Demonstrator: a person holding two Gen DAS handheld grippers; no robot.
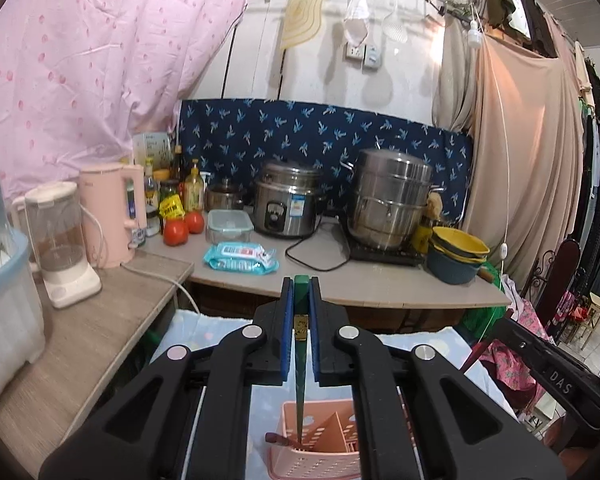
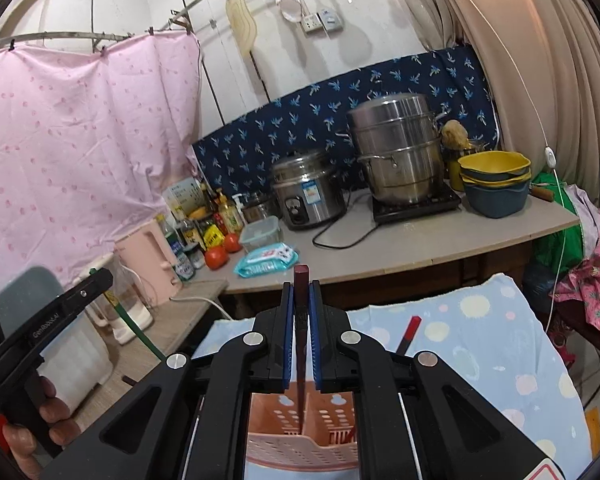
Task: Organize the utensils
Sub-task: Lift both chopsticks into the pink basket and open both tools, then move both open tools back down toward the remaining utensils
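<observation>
Presently: left gripper [image 1: 301,300] clamped on green chopstick [image 1: 300,376], right gripper [image 2: 301,304] clamped on brown chopstick [image 2: 301,344], tips inside pink caddy [image 2: 300,444]; best lowered vertically, released once seated in one compartment, clear of divider.

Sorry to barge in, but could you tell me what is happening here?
A person is sorting chopsticks into a pink slotted holder. The left hand-held gripper clamps a green chopstick with its tip down in the holder. The right hand-held gripper clamps a dark red chopstick over the same holder. A red-tipped chopstick lies on the dotted cloth.
</observation>
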